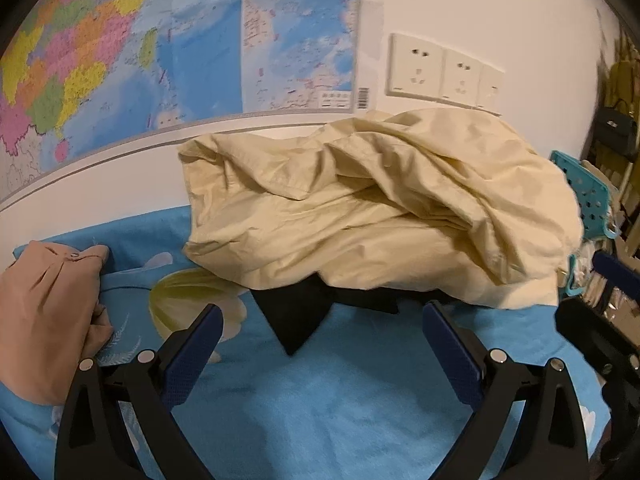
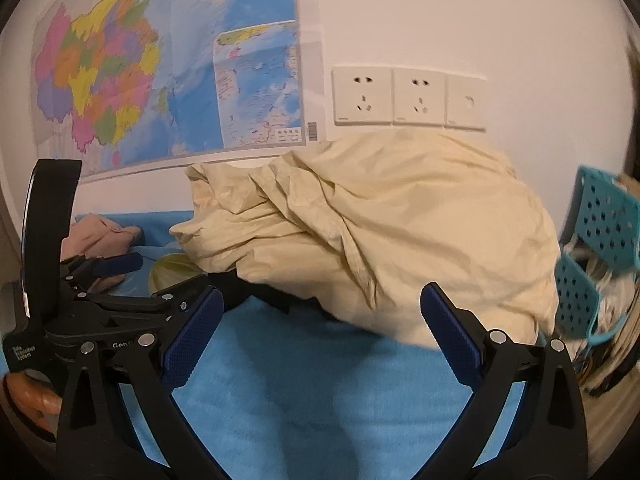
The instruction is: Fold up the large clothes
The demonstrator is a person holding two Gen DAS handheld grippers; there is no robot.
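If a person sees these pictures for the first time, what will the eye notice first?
First, the big crumpled cream garment heaped on the blue bedsheet against the wall, lying over a black cloth. Next, the colourful map on the wall above and to the left. Both the left gripper and right gripper are open and empty.

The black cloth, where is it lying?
The black cloth pokes out from under the cream garment, on the blue sheet, just ahead of the left tongs.
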